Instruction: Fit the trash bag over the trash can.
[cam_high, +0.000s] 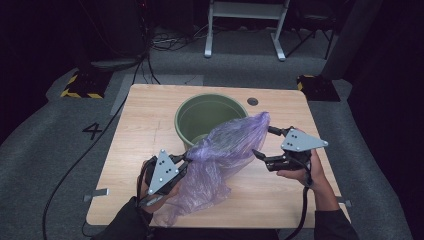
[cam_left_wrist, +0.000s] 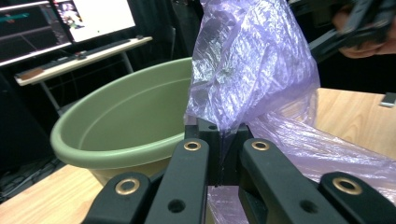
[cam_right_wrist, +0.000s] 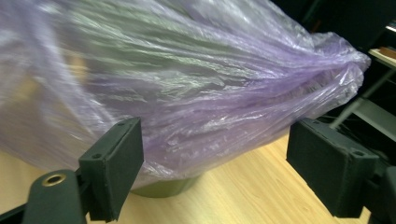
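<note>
the bag (cam_high: 220, 155), thin purple film, hangs partly over the near rim of the green bucket (cam_high: 200, 112) and partly trails across the worktop (cam_high: 145, 125) toward the person. the left gripper (cam_high: 186, 159) has its fingers (cam_left_wrist: 196, 154) clamped on a pinch of the film, as the left gripper view shows. the right gripper (cam_high: 265, 142) stands with its fingers (cam_right_wrist: 114, 163) wide apart, the film just ahead of them and not pressed.

risks, as judged:
- the left hold is on a narrow fold; a pull from the other side could slip it free or tear the film.
- the right fingers may close on several layers at once and seal the mouth instead of opening it.
- the bucket looks light; dragging the film over its rim could tip or shift it.
- the loose tail on the worktop may snag under a forearm.

writing: a painted "4" (cam_high: 92, 131) on the floor left of the worktop. no brand or label can be read on bag or bucket.
</note>
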